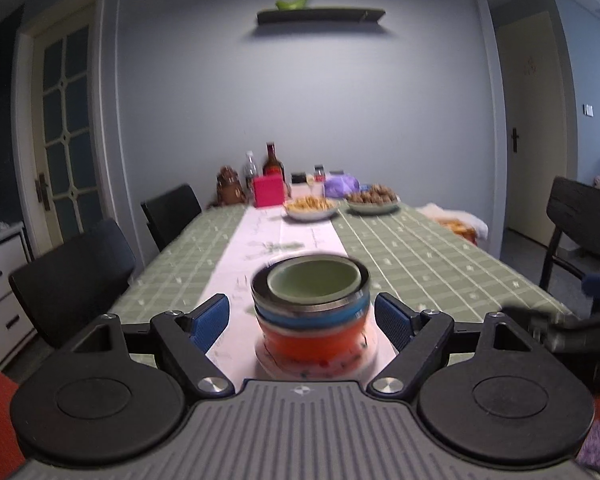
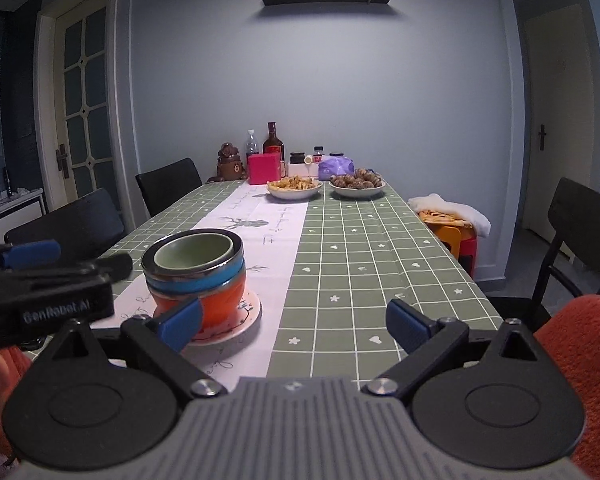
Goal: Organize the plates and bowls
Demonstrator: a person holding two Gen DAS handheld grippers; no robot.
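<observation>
Standing directly ahead of the left tongs (image 1: 302, 322), the bowl stack (image 1: 311, 308) is centred in the gap between their blue pads, which flank it on either side without touching it. The stack consists of a green bowl (image 1: 314, 280) nested in a steel-rimmed blue bowl (image 1: 312, 312), which sits in an orange bowl (image 1: 314, 342); all rest upright on a patterned plate (image 1: 316, 366) on the white runner (image 1: 296, 236) of the counter (image 1: 420, 256). The stack's axis is vertical, so it has no preferred side for approach.

Both tongs stand wide and hold nothing. Relative to the right tongs (image 2: 294, 326), the stack lies ahead and to the left, outside their gap, partly hidden behind their left pad (image 2: 180, 322). The left tongs' body (image 2: 40, 296) appears just left of the stack in the right wrist view.

Judgement: the left tongs are the nearer and better aligned; a short forward advance would bring the stack between their pads. The right tongs would need to shift left first.
</observation>
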